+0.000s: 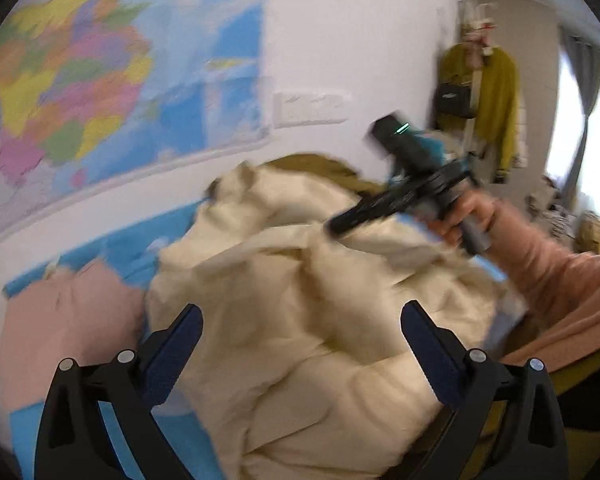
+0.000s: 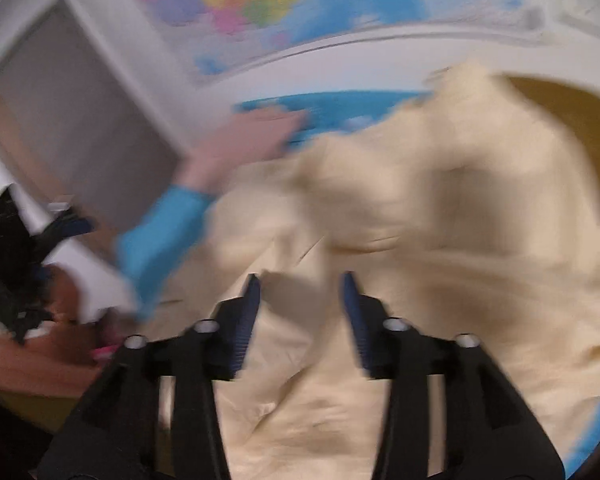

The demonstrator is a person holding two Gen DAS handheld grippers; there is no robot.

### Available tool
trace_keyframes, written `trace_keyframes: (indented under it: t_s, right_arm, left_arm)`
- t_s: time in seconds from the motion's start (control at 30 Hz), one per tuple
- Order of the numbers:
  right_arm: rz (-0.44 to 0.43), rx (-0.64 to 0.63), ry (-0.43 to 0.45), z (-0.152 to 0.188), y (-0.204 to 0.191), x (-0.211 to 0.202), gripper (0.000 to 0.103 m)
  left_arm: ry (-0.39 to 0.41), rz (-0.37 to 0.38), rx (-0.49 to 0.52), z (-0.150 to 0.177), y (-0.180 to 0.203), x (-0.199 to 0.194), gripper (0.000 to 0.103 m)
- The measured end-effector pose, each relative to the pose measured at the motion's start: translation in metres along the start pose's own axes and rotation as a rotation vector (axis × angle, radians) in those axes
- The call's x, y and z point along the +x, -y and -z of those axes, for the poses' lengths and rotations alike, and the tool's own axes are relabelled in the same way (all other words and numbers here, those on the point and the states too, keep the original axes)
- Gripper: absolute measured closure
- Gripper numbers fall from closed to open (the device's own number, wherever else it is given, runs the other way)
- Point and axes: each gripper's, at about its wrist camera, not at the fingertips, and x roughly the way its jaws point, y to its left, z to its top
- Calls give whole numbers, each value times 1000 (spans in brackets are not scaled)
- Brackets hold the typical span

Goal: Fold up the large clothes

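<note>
A large cream garment (image 1: 300,280) lies crumpled in a heap on a bed covered by a blue sheet (image 1: 140,240). My left gripper (image 1: 301,310) hangs over its near part, jaws wide open with nothing between them. In the left wrist view a hand (image 1: 467,212) holds my right gripper (image 1: 335,226), whose tips point down at the heap's far right. In the right wrist view, heavily blurred, my right gripper (image 2: 300,279) is partly open just above the cream garment (image 2: 419,220), with only a fold of cloth behind the gap.
An olive garment (image 1: 319,164) pokes out behind the heap. A pink garment (image 1: 68,320) lies to its left. A coloured map (image 1: 100,60) covers the wall behind the bed. A yellow-green jacket (image 1: 495,100) hangs at the right, near a bright window (image 1: 571,120).
</note>
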Motion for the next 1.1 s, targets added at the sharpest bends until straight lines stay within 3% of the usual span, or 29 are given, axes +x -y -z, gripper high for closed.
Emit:
trace_keyframes:
  t_s: [0.07, 0.13, 0.23, 0.3, 0.4, 0.47, 0.53, 0.57, 0.6, 0.63, 0.77, 0.83, 0.93, 1.0, 1.1]
  right_arm:
    - [49, 71, 2, 2, 17, -3, 24]
    - [30, 98, 21, 16, 23, -13, 23]
    - [8, 75, 45, 45, 10, -23, 12]
    - [-29, 67, 30, 68, 1, -21, 5]
    - [-84, 90, -6, 96, -11, -10, 6]
    - [-66, 96, -43, 107, -18, 3, 6]
    - [-25, 81, -57, 115, -21, 12, 18]
    - [-60, 91, -61, 115, -19, 13, 56]
    - [-100, 109, -58, 113, -15, 10, 83]
    - [-95, 120, -36, 111, -12, 3, 88]
    - [-92, 196, 151, 89, 18, -54, 91]
    - [-49, 239, 207, 82, 40, -75, 92]
    - [21, 320, 159, 77, 74, -67, 91]
    - [104, 359, 80, 81, 92, -44, 81]
    - [88, 423, 55, 91, 106, -25, 64]
  left_arm:
    - [-80, -34, -53, 15, -18, 28, 7]
    - [-156, -78, -73, 30, -29, 55, 18]
    - [-258, -141, -71, 47, -43, 90, 26]
    - [-288, -152, -56, 55, -48, 105, 26]
    - [-284, -119, -78, 58, -57, 113, 29]
    - [-282, -96, -108, 59, -66, 115, 31]
    - [-287, -86, -133, 63, -71, 112, 38]
    - [-288, -81, -143, 64, -72, 112, 39]
    - [-288, -79, -155, 64, -74, 112, 42]
    - [-290, -73, -166, 66, -75, 109, 46]
    - [-315, -59, -198, 73, -79, 100, 50]
    - [-338, -55, -184, 77, -78, 98, 49]
    - [-343, -64, -137, 69, -74, 93, 31]
    - [-278, -72, -129, 55, -77, 82, 23]
    - [-184, -50, -161, 28, -90, 73, 15]
